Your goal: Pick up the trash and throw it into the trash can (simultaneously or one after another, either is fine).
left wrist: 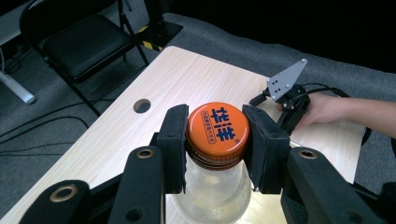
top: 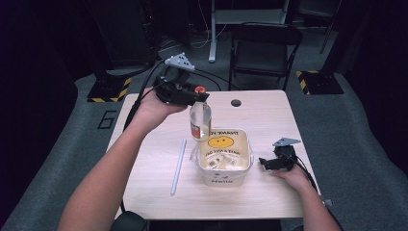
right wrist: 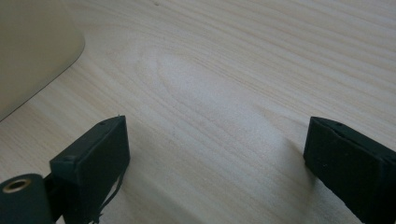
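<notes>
My left gripper [left wrist: 218, 140] clamps the orange cap [left wrist: 218, 129] of a clear glass bottle [top: 200, 120], jaws closed against both sides of the cap, holding the bottle upright in the air over the far-left corner of a translucent plastic tub [top: 224, 156] on the light wooden table [top: 260, 113]. My right gripper [top: 269, 162] rests low on the table just right of the tub, jaws spread wide with nothing between them, bare wood showing in the gap.

The risk, as I judge it, lies in the grip: the pads meet only the cap, so the bottle's whole weight hangs from a narrow ridged rim. A tilt or a jolt could let it swing, slip free and drop onto the tub's edge or the table, where glass may break. If the cap is loose, it could turn in my jaws and let the body fall away.

The tub carries a yellow smiley face [top: 220, 142] and printed lettering, and small pale items lie at its bottom, too blurred to identify. The bottle looks mostly clear inside; whether it holds liquid I cannot tell. A white straw-like stick [top: 178, 166] lies on the table left of the tub.
</notes>
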Tool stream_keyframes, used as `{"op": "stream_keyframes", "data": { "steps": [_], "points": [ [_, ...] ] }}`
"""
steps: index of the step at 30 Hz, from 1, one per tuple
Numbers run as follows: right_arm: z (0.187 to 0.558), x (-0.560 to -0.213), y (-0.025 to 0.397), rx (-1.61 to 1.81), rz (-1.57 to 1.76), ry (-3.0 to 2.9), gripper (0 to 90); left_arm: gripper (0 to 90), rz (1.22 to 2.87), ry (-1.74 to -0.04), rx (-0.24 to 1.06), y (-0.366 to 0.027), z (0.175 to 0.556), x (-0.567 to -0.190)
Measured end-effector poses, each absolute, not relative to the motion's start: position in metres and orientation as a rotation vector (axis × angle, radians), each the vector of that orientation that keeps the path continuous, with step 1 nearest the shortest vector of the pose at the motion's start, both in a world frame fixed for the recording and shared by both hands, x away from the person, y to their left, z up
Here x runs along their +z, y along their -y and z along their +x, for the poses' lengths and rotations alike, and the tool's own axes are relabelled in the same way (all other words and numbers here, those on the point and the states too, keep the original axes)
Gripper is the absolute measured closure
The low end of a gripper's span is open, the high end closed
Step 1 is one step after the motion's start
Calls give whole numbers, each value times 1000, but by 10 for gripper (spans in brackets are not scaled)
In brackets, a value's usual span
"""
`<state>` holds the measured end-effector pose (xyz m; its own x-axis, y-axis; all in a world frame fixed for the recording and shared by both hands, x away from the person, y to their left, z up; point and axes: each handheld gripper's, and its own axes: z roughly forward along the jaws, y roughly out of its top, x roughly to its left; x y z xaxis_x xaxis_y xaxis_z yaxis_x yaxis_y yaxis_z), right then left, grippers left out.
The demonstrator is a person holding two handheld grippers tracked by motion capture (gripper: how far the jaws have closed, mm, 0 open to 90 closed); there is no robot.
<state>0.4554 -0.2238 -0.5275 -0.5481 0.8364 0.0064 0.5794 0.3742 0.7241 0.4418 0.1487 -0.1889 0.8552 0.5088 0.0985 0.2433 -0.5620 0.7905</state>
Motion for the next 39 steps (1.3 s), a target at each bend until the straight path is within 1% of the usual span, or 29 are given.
{"op": "stream_keyframes", "data": {
  "steps": [15,39],
  "points": [
    [456,-528,224,982,1224,-2283,62,624,2222,-505,367,-124,447,-203],
    [456,-528,224,986,1223,-2285,62,625,2266,-523,314,-109,455,-242]
  ]
}}
